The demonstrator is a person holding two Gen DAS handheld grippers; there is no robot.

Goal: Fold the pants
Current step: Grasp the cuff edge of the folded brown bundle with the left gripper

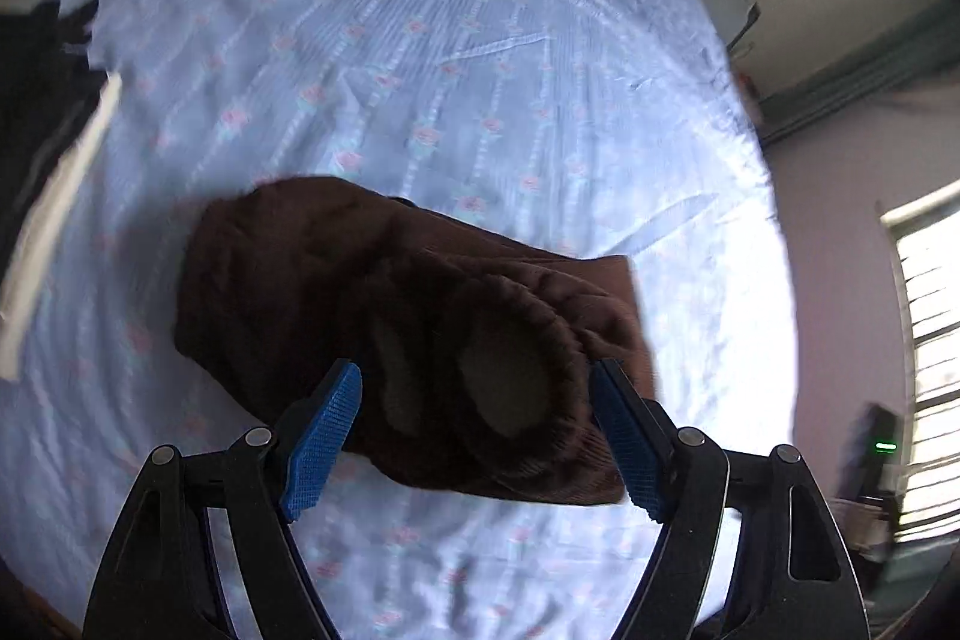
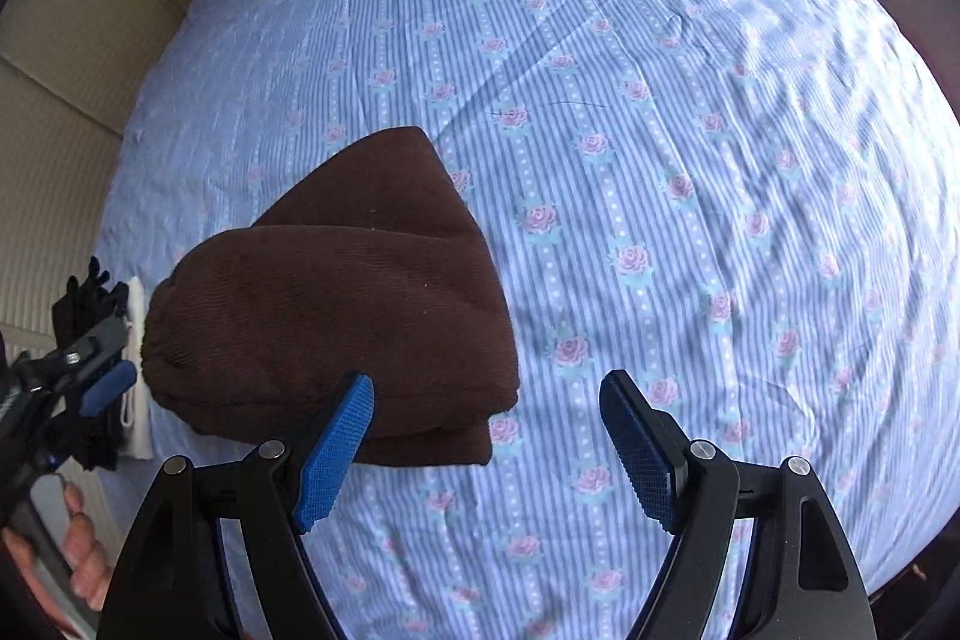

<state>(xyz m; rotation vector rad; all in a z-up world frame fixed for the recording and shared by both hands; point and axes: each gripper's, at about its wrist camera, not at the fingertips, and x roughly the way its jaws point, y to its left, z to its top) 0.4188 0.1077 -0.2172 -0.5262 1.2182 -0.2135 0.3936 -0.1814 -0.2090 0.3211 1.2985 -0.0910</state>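
Note:
Dark brown pants (image 1: 390,292) lie folded in a thick bundle on the bed's blue floral sheet (image 1: 420,40). My left gripper (image 1: 477,436) hangs open above their ribbed, rounded end, which shows between its blue pads; the pads do not press on it. In the right wrist view the same pants (image 2: 336,292) are on the left. My right gripper (image 2: 486,451) is open above their near right corner, with the left finger over the fabric and the right one over bare sheet. A hand (image 2: 78,562) holds the left gripper, and one of its blue pads (image 2: 109,387) is beside the bundle's left end.
A black garment (image 2: 84,298) and a white item (image 2: 137,376) lie at the bed's left edge, also seen as a black garment (image 1: 36,100) and a white strip (image 1: 54,220). Pale floor (image 2: 60,100) is beyond that edge. A window (image 1: 930,310) is at the right.

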